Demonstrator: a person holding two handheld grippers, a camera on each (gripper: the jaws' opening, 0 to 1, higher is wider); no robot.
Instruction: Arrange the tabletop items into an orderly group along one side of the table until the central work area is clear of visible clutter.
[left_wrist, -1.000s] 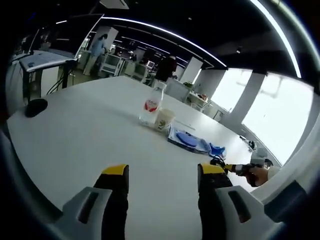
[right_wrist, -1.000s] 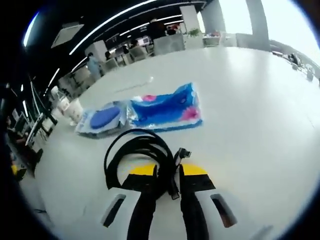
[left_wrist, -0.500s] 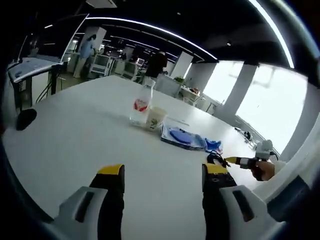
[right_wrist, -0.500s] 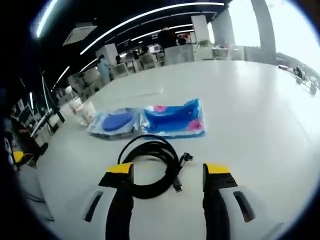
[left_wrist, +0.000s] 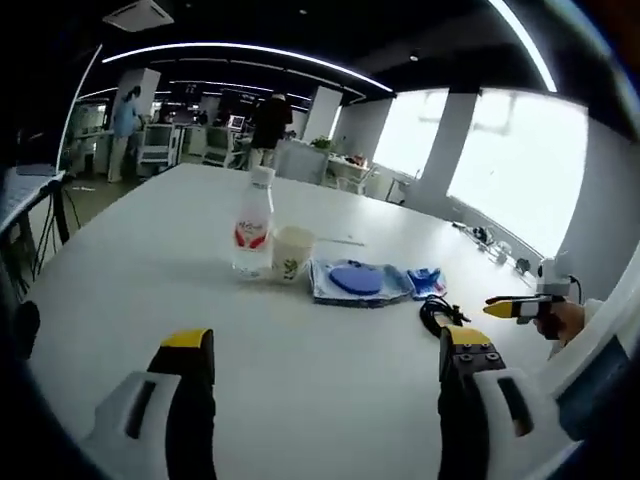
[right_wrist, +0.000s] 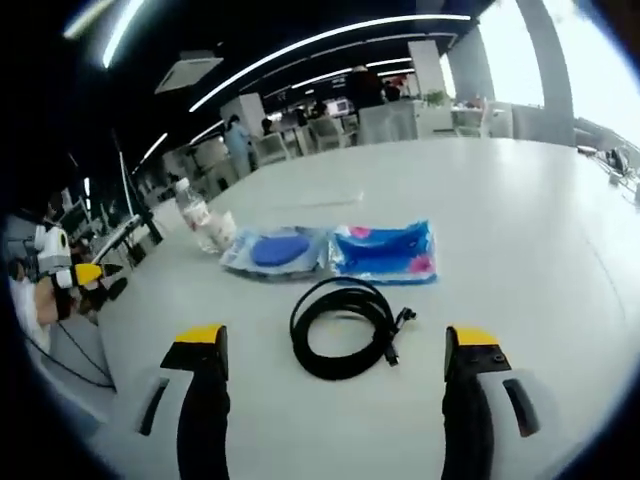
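Note:
A coiled black cable (right_wrist: 380, 322) lies on the white table (right_wrist: 520, 220), just ahead of my right gripper (right_wrist: 337, 345), which is open wide and apart from it. Behind the coil lie a clear packet with a blue round pad (right_wrist: 275, 250) and a blue-and-pink packet (right_wrist: 385, 252). Further left stand a clear bottle with a red label (right_wrist: 190, 205) and a paper cup (right_wrist: 220, 230). My left gripper (left_wrist: 325, 350) is open over bare table, well short of the bottle (left_wrist: 250, 225), cup (left_wrist: 290, 253), packets (left_wrist: 355, 280) and cable (left_wrist: 437, 315).
The right gripper (left_wrist: 515, 308) and the hand holding it come into the left gripper view from the right; the left gripper (right_wrist: 85, 272) shows at the left edge of the right gripper view. Desks, chairs and people stand beyond the far table edge.
My right gripper went from shut on the cable to wide open and drew back, leaving the coil lying on the table. The left gripper's jaws opened a little wider as its view swung.

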